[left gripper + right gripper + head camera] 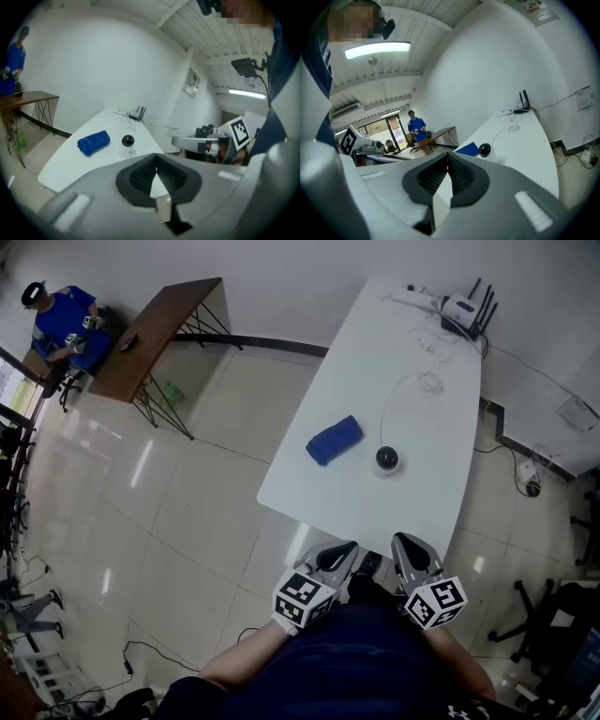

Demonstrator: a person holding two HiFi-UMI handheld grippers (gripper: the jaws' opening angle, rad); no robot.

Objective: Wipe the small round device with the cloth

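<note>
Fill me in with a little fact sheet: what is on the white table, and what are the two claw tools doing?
Surface: white table
Cloth: blue cloth, rolled, lying beside the device, not touching it
Device: small round device, dark dome on a white base, with a cable
Far end: router with antennas
Left gripper: shut, empty, by the table's near end
Right gripper: shut, empty, by the table's near end
Wiping: not begun
</note>
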